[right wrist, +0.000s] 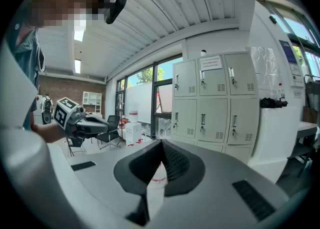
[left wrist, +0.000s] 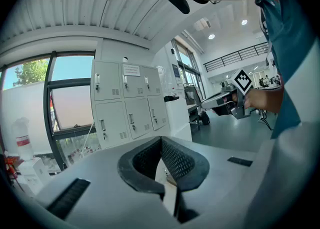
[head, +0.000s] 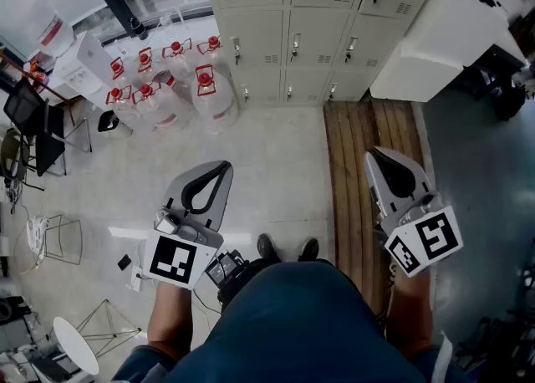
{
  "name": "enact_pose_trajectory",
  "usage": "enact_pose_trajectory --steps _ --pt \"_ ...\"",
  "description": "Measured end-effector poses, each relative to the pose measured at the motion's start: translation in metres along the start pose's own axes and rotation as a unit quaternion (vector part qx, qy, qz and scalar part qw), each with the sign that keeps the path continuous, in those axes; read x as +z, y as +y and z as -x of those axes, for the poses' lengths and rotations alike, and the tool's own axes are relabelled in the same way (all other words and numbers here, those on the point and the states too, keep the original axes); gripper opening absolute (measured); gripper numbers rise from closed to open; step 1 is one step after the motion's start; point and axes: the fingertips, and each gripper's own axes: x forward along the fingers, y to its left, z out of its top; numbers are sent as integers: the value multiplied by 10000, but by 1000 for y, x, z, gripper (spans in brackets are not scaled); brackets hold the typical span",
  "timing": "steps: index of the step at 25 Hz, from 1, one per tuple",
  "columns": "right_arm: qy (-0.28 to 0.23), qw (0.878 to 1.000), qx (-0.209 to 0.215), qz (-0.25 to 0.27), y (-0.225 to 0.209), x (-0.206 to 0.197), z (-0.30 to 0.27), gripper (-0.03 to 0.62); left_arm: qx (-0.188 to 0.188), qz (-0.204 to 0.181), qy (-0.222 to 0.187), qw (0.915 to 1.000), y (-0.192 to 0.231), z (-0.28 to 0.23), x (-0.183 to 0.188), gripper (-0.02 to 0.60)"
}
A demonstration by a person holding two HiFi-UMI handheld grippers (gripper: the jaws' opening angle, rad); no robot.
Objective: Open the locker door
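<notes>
- Standing well back from the lockers [head: 292,17], the person [head: 292,323] is holding one gripper in each hand, both aimed toward the bank and tipping slightly downward.
- The left gripper [head: 222,165] is showing, in its own view, jaws pressed together at the tips with nothing between them.
- The right gripper [head: 375,154] is likewise showing jaws meeting tip to tip, carrying nothing.
- The locker doors [head: 311,37] are all sitting shut, handles upright, at the far side of the floor [head: 276,164] and well apart from both grippers.
- The right gripper is hovering above a wooden plank strip [head: 355,181] that is running up to the locker base; the left gripper is hovering over pale floor.
- Water jugs [head: 205,89] with red caps are standing grouped on the floor just left of the lockers.
- A white cabinet [head: 443,30] is standing just beside the lockers on their right.
</notes>
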Motion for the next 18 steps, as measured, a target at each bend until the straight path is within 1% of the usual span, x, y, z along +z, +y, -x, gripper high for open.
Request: enact_pose_trajectory --steps 8,18 --pt "8 10000 0 31 3 0 -7 35 -1 25 -21 10000 7 0 -2 17" --pt "104 9999 -69 3 11 -4 -21 35 -106 50 -34 9999 20 -1 -9 17"
